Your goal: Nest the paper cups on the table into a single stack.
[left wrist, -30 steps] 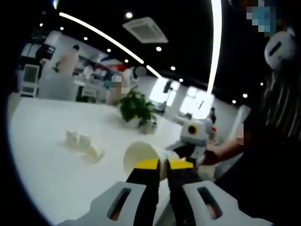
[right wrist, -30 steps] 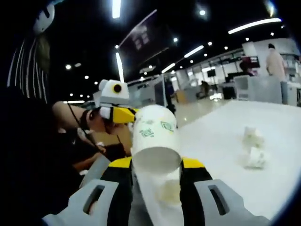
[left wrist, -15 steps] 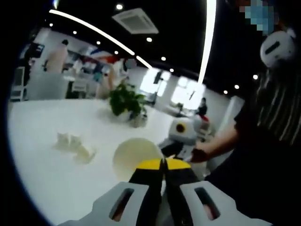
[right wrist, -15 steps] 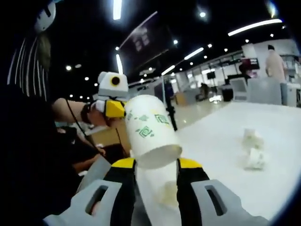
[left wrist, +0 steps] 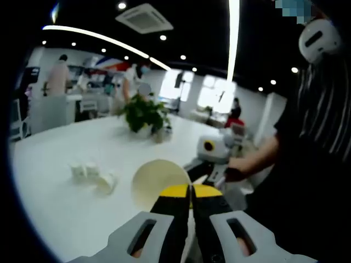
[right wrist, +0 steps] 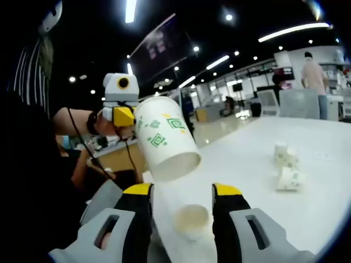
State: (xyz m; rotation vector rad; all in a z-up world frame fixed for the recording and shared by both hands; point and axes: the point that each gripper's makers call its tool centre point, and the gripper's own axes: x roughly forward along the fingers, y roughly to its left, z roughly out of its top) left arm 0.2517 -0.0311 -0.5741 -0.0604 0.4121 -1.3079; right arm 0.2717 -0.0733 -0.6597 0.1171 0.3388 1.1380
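Observation:
In the left gripper view my left gripper [left wrist: 190, 191] is shut on the rim of a white paper cup [left wrist: 155, 184], whose open mouth faces the camera. The right gripper [left wrist: 210, 155] shows just beyond it. In the right gripper view the same cup [right wrist: 164, 144], printed with green marks, hangs tilted from the left gripper [right wrist: 122, 104], above and left of my right gripper [right wrist: 181, 193]. The right jaws stand open and apart from that cup. Another cup [right wrist: 192, 219] sits on the white table [right wrist: 258, 197] low between them. Loose cups [right wrist: 285, 164] lie farther off, the same loose cups [left wrist: 90, 172] lying left of the held one.
A potted plant [left wrist: 143, 112] stands at the far side of the table [left wrist: 55, 208]. The person's hand [left wrist: 236, 174] and dark sleeve hold the right gripper. People [left wrist: 57, 76] and desks fill the background. The table's near edge runs below the left gripper [right wrist: 126, 181].
The green-marked cup has risen up and left out of the right jaws, carried by the left gripper. A second cup now shows on the table between the right jaws.

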